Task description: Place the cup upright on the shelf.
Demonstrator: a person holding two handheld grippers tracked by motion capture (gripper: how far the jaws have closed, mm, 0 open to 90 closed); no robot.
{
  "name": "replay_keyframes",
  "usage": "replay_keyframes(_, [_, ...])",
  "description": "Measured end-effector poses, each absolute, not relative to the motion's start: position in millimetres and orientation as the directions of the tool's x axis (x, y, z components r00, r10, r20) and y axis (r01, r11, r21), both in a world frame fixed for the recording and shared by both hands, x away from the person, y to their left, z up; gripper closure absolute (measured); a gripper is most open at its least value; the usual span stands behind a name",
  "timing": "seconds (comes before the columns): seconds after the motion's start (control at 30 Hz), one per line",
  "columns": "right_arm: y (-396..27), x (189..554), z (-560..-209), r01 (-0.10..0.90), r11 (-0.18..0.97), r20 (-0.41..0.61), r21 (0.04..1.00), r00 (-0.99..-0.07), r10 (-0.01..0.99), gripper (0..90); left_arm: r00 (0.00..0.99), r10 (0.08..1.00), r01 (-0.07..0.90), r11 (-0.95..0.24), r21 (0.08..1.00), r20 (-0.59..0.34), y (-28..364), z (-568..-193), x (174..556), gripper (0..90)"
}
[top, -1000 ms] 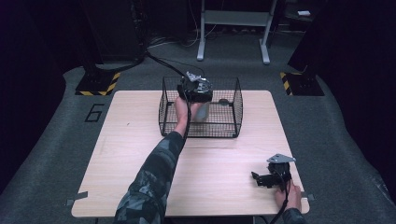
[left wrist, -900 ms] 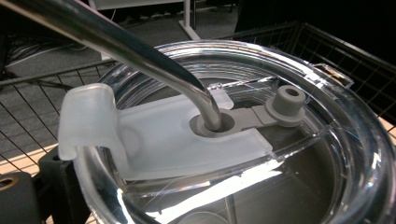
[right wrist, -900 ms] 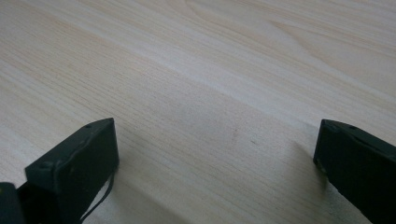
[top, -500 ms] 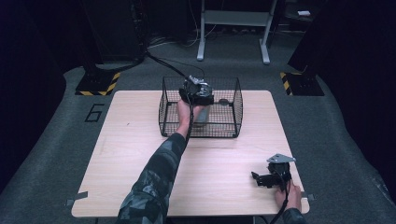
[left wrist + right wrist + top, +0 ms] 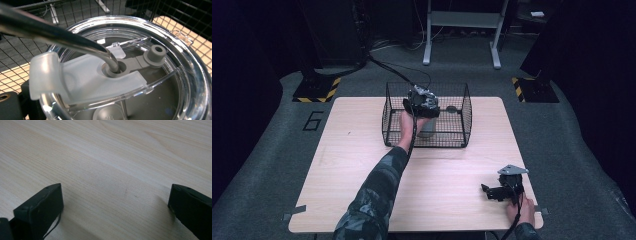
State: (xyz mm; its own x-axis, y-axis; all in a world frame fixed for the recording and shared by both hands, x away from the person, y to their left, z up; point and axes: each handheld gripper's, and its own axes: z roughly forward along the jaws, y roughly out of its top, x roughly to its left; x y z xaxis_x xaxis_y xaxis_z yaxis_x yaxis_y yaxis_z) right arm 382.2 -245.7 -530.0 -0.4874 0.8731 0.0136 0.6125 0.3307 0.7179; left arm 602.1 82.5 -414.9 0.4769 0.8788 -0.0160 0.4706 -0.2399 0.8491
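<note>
A grey tumbler [image 5: 428, 129] stands inside the black wire basket [image 5: 466, 116] at the table's far middle. My left gripper [image 5: 424, 104] is right on top of it, apparently shut on its rim. In the left gripper view the clear lid [image 5: 180, 52] is very close, with a bent metal straw [image 5: 62, 37] entering its centre hole and a frosted flap [image 5: 45, 75] turned up; one black jaw shows at the bottom left. My right gripper [image 5: 487, 191] rests on the table near the front right corner, open, with bare wood between its jaws [image 5: 115, 202].
The wooden table [image 5: 347, 170] has bare room left of and in front of the basket. A person's camouflage sleeve [image 5: 377, 195] reaches diagonally across the middle. Dark floor, stands and a metal frame [image 5: 462, 30] lie beyond the far edge.
My left gripper and the tumbler have shifted right and a little toward the basket's middle. The right gripper has stayed put.
</note>
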Motion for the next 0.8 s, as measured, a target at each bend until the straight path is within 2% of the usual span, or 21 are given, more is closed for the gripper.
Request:
replay_keyframes(0.67, [-246, 382, -530, 0.613, 0.33, 0.015, 0.718, -0.487, 0.873, 0.0, 0.506, 0.862, 0.477, -0.297, 0.827, 0.017, 86, -409, 597, 3.3])
replay_keyframes(0.8, [-246, 382, -530, 0.613, 0.33, 0.015, 0.718, -0.487, 0.873, 0.0, 0.504, 0.863, 0.477, -0.3, 0.826, 0.022, 86, -403, 592, 0.0])
